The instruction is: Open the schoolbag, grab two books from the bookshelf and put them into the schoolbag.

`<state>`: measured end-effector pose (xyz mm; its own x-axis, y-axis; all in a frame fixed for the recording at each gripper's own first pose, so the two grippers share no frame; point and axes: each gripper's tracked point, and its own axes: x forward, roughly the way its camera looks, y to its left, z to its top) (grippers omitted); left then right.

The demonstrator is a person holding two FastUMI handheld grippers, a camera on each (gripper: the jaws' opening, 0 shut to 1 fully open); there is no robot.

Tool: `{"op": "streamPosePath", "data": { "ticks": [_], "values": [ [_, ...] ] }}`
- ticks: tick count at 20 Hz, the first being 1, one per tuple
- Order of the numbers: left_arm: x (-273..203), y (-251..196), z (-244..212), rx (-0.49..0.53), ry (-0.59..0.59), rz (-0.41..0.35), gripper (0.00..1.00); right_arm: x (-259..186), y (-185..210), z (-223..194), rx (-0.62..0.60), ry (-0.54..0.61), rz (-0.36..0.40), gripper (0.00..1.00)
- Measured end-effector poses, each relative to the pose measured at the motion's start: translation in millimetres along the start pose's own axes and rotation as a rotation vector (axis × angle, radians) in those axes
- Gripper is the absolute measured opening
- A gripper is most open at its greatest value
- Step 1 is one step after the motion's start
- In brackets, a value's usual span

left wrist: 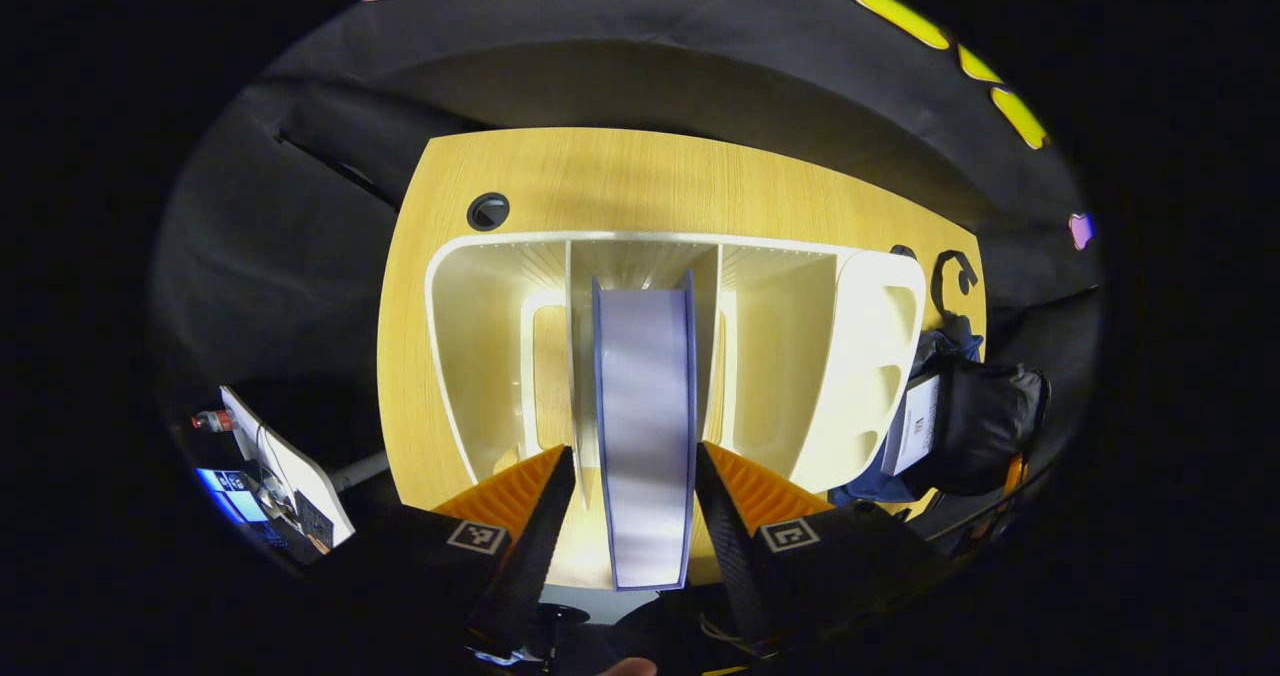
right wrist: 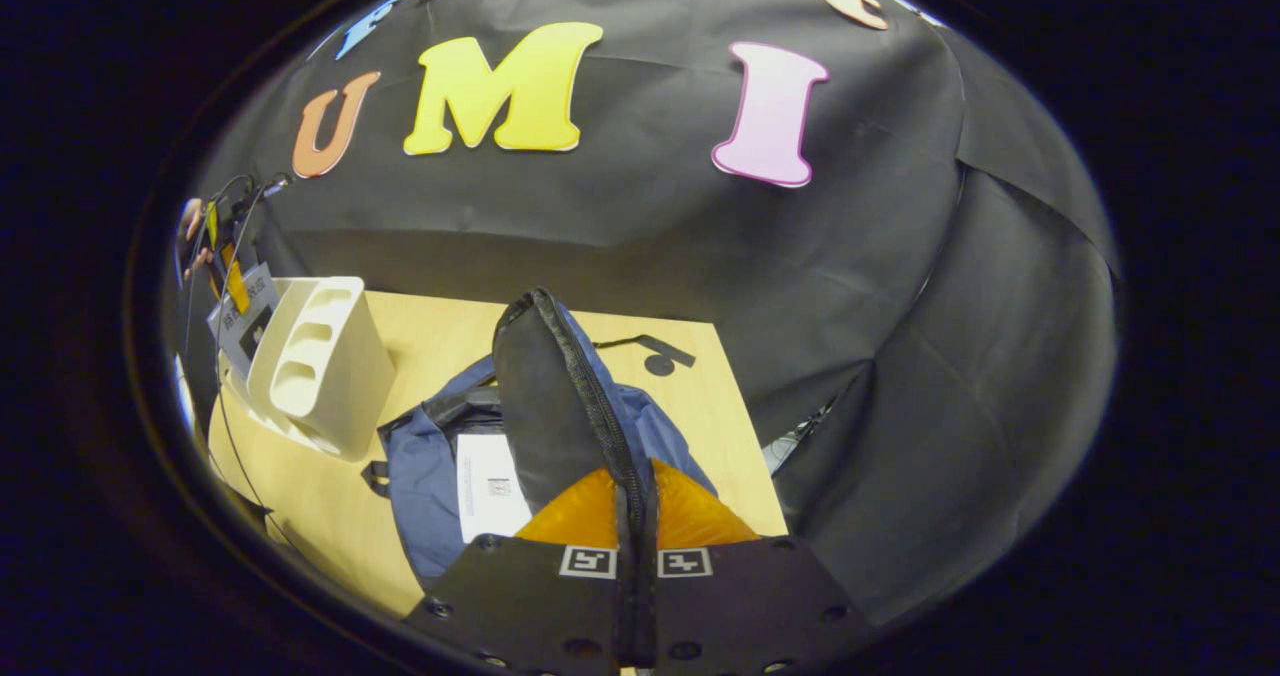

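In the left gripper view the left tool (left wrist: 635, 476) stands open, its two fingers either side of a blue-edged book (left wrist: 643, 426) without clearly pressing on it. The book stands upright on its edge at the centre of the frame, in the middle compartment of the white bookshelf (left wrist: 470, 346). The bookshelf sits on the wooden bench (left wrist: 600, 181), and the schoolbag (left wrist: 975, 421) lies just beside its right end, at the right of the frame.

In the right gripper view the right tool (right wrist: 637, 501) is closed tight on the dark zippered flap (right wrist: 550, 396) of the blue schoolbag (right wrist: 425, 476), holding it lifted at lower centre. A white sheet (right wrist: 490, 486) shows inside the opening. The bookshelf (right wrist: 320, 361) stands at the left of the frame.
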<state>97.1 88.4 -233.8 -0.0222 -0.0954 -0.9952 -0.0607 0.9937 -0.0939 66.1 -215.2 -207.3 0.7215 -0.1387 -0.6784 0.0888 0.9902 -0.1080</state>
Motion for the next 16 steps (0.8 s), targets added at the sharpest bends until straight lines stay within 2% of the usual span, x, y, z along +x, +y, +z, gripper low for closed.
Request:
{"op": "streamPosePath", "data": {
  "ticks": [3,4,5,7,8,11,12,13,14,16],
  "values": [
    [6,-1,-8,-0.045,0.035,-0.011,0.69,0,0,-1,0.006,0.002,-0.001,0.0],
    [7,0,-8,-0.054,0.039,-0.007,0.71,0,0,-1,0.007,0.005,0.0,0.0],
    [10,1,-8,-0.063,0.037,-0.005,0.64,0,0,-2,0.003,0.008,0.0,0.0],
    [13,1,-9,-0.082,0.037,-0.006,0.6,0,1,-1,0.002,0.004,0.002,0.03],
    [14,2,-10,-0.086,0.038,-0.002,0.58,0,1,-2,0.001,0.004,0.001,0.0],
    [15,6,-11,-0.081,0.04,0.03,0.53,0,0,-2,0.003,0.002,0.002,0.0],
    [14,5,-13,-0.085,0.042,0.032,0.4,0,-1,-2,0.004,0.002,0.003,0.0],
    [14,5,-13,-0.078,0.04,0.035,0.51,0,-1,-2,0.005,0.001,0.003,0.0],
    [12,4,-13,-0.077,0.036,0.04,0.43,0,-1,-3,0.007,0.001,0.005,0.0],
    [8,4,-14,-0.085,0.026,0.061,0.42,1,-2,-3,0.008,0.0,0.006,0.0]
  ]
}}
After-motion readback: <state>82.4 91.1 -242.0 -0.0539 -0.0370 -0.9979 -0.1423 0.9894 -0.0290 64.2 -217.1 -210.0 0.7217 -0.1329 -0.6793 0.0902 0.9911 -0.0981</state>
